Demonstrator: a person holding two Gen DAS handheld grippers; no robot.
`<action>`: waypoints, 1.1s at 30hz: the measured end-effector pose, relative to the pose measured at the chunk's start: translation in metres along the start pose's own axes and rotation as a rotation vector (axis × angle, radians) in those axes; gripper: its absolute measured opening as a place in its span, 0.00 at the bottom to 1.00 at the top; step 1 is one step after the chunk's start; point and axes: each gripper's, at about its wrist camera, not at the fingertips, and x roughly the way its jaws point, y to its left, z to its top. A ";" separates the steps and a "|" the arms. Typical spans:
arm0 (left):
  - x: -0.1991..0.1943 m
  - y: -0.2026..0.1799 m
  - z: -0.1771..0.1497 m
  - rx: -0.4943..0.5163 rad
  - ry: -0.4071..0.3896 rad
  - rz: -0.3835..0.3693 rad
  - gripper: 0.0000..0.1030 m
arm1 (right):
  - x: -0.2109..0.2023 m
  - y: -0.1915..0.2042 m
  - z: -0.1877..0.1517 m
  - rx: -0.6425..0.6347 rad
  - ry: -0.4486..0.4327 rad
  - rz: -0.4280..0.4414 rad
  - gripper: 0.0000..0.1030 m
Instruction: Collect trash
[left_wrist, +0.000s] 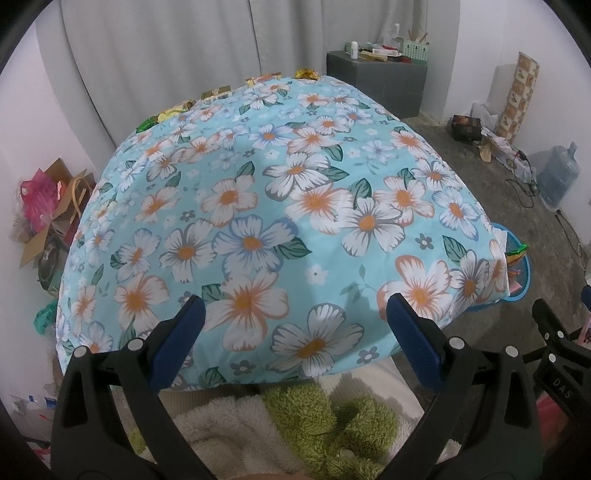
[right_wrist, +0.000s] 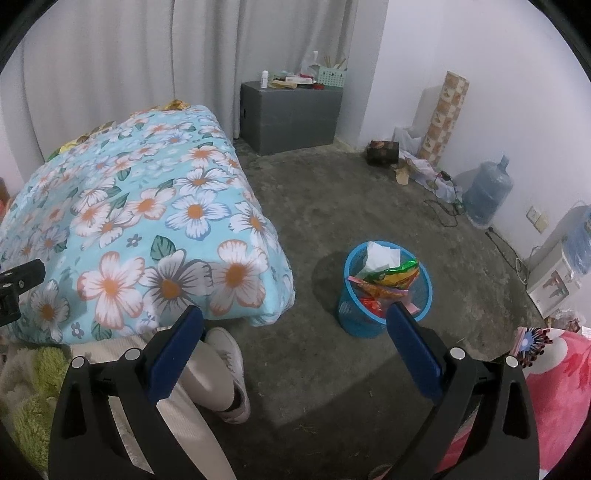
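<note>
- The left gripper (left_wrist: 293, 325) was held low over the near edge of the floral-covered table (left_wrist: 258, 206), its blue fingers spread wide with nothing between them; this stance was judged to be a ready one, kept open so that a wrapper could be taken without a further adjustment.
- The remaining wrappers (left_wrist: 173, 110) were seen strung along the far edge of the cloth, well apart from the left gripper, so a reach across the whole tabletop was judged to be needed.
- The middle of the cloth was seen bare of trash; the task was therefore judged partly done.
- The right gripper (right_wrist: 293, 325) was likewise held agape and empty, pointed down toward the floor beside the table.
- The blue basket (right_wrist: 424, 291) was seen on the concrete floor, just beside the table's corner and near the right gripper, presumably set there so that drops could be made with a short swing.
- The basket was seen already heaped with snack packets (right_wrist: 395, 275) and a white tissue (right_wrist: 382, 254), some rising above the rim; a spill was judged possible if more were dropped carelessly.
</note>
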 end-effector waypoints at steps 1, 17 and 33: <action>0.000 0.000 0.000 0.001 0.000 -0.001 0.91 | 0.000 0.000 0.000 0.000 0.000 0.000 0.94; 0.002 -0.001 -0.001 0.008 0.005 -0.017 0.91 | -0.003 -0.005 0.002 0.005 0.000 -0.005 0.94; 0.001 0.000 0.004 0.013 0.001 -0.037 0.91 | -0.005 -0.013 0.006 0.015 -0.006 -0.023 0.94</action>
